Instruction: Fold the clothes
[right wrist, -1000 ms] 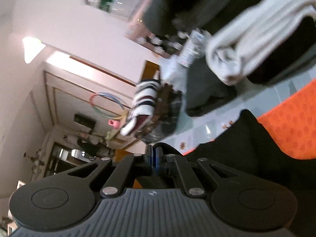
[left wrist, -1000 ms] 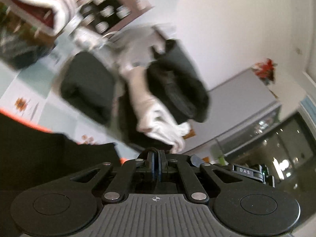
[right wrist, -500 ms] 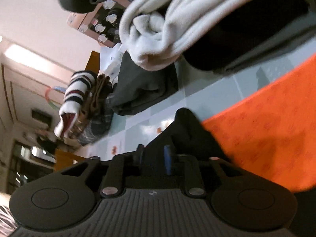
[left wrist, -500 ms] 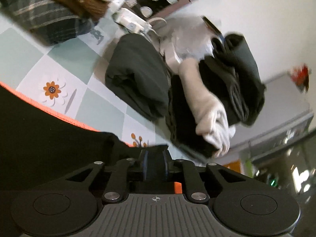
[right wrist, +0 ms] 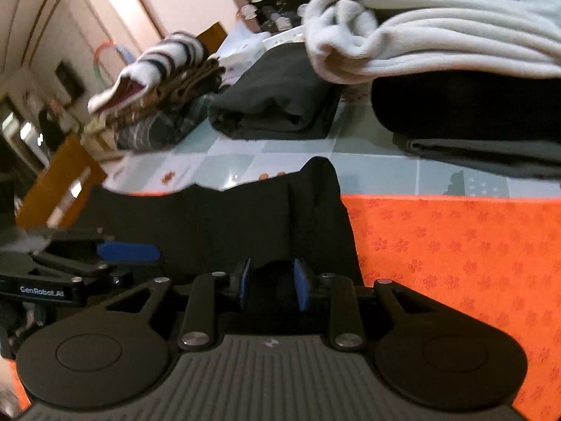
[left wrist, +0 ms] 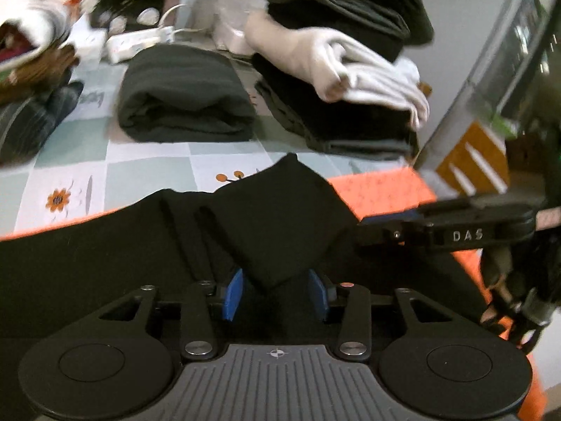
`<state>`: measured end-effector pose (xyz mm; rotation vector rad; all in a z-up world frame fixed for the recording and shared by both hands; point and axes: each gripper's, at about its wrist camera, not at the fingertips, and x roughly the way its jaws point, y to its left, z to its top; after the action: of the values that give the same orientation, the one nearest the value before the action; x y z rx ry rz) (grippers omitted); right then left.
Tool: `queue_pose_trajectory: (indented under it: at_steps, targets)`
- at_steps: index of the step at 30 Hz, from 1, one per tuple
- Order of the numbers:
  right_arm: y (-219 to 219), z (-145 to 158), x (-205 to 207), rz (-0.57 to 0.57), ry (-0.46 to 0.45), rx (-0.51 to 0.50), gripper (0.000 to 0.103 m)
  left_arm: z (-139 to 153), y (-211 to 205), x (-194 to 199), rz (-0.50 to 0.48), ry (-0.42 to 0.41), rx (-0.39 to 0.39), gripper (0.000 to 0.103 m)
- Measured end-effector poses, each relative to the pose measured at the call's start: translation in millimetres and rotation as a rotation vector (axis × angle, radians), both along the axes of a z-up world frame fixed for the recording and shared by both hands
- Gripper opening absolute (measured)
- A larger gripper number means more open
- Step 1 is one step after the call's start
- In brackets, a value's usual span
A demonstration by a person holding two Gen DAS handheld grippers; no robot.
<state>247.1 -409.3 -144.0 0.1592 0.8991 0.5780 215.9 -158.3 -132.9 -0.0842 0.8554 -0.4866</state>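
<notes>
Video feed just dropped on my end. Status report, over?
Both hand-held grippers, left and right, open. Black fabric garment lies on orange patterned mat, corner between left fingers. Nothing blocking.

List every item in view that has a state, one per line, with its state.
left gripper: open, a corner of the garment between its pads
right gripper: open, over the garment's edge
black garment: flat on the orange mat, one corner folded over
orange mat: spread flat on the table
dark green garment: folded
white garment: folded, stacked between dark clothes
</notes>
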Motion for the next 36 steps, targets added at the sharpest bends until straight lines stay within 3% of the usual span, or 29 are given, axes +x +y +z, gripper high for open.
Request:
queue_pose_trajectory:
  at_steps: [5, 10, 11, 12, 13, 15, 22, 27, 30, 32, 36]
  targets:
    - [12, -4, -6, 0.05, -0.083, -0.111, 0.03, -7, -22, -9, -0.084, -0.09, 0.165, 0.043]
    - [20, -8, -3, 0.078, -0.131, -0.184, 0.03, -15, -37, -15, -0.133, -0.157, 0.264, 0.043]
    - [21, -9, -1, 0.075, -0.125, -0.189, 0.03, -16, -39, -16, -0.126, -0.175, 0.281, 0.041]
    - [22, -10, 0, 0.076, -0.123, -0.187, 0.024, -18, -41, -15, -0.123, -0.191, 0.301, 0.028]
    - [22, -9, 0, 0.08, -0.124, -0.183, 0.013, -19, -41, -15, -0.12, -0.206, 0.311, 0.015]
    - [23, -5, -1, 0.084, -0.134, -0.173, 0.004, -13, -37, -15, -0.105, -0.225, 0.291, 0.007]
    - [22, 25, -12, 0.093, -0.116, -0.087, 0.003, 9, -13, -16, -0.06, -0.222, 0.242, 0.006]
    - [34, 7, -14, 0.122, -0.075, -0.132, 0.004, -3, -4, -10, -0.063, -0.15, 0.226, 0.007]
    - [35, -4, -15, 0.118, -0.053, -0.16, 0.008, -14, -2, -12, -0.065, -0.104, 0.245, 0.013]
    - [31, 1, -20, 0.121, -0.062, -0.155, 0.008, -11, 4, -18, -0.051, -0.111, 0.238, 0.018]
    - [18, 28, -38, 0.134, -0.106, -0.138, 0.02, 10, 23, -37, -0.003, -0.139, 0.212, 0.033]
